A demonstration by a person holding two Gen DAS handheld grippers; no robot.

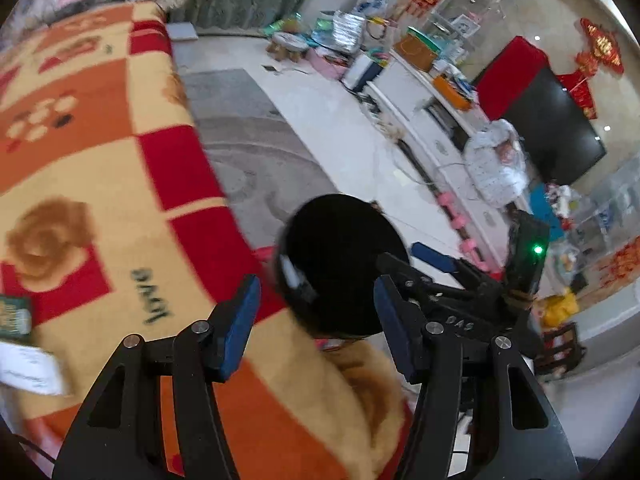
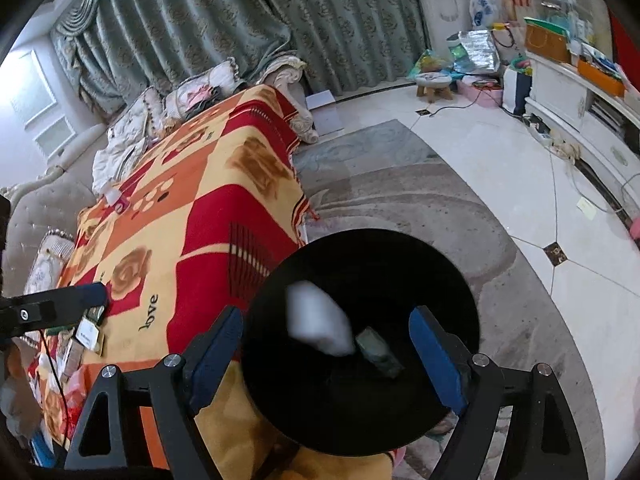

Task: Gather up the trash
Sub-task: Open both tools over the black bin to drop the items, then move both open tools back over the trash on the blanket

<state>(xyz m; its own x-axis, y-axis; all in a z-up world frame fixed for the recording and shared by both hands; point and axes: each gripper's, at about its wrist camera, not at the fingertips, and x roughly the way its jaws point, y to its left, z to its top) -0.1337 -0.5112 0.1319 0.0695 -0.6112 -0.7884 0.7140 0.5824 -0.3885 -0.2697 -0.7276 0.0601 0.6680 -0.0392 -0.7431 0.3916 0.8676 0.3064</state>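
Note:
A round black bin stands on the floor against the corner of a table draped in an orange, red and yellow blanket. My right gripper hangs open over the bin's mouth. Below it, inside the bin's dark opening, are a blurred white wad and a small greenish packet, both clear of the pads. My left gripper is open with nothing in it, over the blanket's corner beside the bin. The right gripper shows just past the bin. A green packet and white paper lie on the blanket.
A grey rug and white floor tiles surround the bin. A sofa with cushions sits behind the table. A white TV cabinet, a television, bags and a small stool line the far wall.

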